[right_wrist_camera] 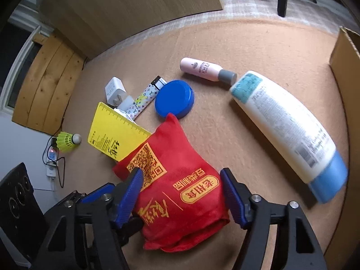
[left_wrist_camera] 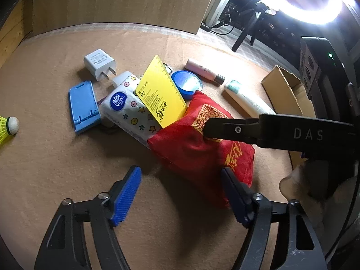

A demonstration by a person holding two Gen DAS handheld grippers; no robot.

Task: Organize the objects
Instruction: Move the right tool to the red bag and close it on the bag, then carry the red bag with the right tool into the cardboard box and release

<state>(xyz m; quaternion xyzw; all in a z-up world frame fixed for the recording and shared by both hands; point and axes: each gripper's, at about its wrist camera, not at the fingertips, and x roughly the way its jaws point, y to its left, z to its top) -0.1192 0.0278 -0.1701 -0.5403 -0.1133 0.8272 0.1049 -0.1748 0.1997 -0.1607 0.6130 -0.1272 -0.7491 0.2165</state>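
**Both tongs at the red bag**

Tongs on both sides reach the red bag (right_wrist_camera: 180,186). The right tongs (right_wrist_camera: 181,194) straddle it: the bag fills the gap, the left pad presses into the cloth over the printed code, and the right pad sits at the bag's edge, so I cannot tell whether they truly clench it. The left tongs (left_wrist_camera: 181,193) stand released, the right pad touching the bag's near corner, the left pad over bare counter (left_wrist_camera: 56,157).

The counter is covered in brown card. A cardboard box (left_wrist_camera: 285,90) stands open at its right edge. Near it lies a white bottle (right_wrist_camera: 285,121) with a blue cap, on its side. The red bag lies in the middle, slumped over the lower end of a yellow card (left_wrist_camera: 160,92), which leans tilted against a tissue pack (left_wrist_camera: 126,110). Left of the pack lies a blue stand (left_wrist_camera: 84,105). Beyond the bag rests a blue lid (right_wrist_camera: 174,97), touching the bag's tip in the right view. A pink bottle (right_wrist_camera: 205,69) lies beyond that, its grey cap just beside the white bottle's end. A white charger (left_wrist_camera: 100,64) lies farther left, prongs toward the pack, and a patterned lighter (right_wrist_camera: 146,96) sits between charger and lid. A yellow shuttlecock (right_wrist_camera: 67,141) lies apart at the left edge.
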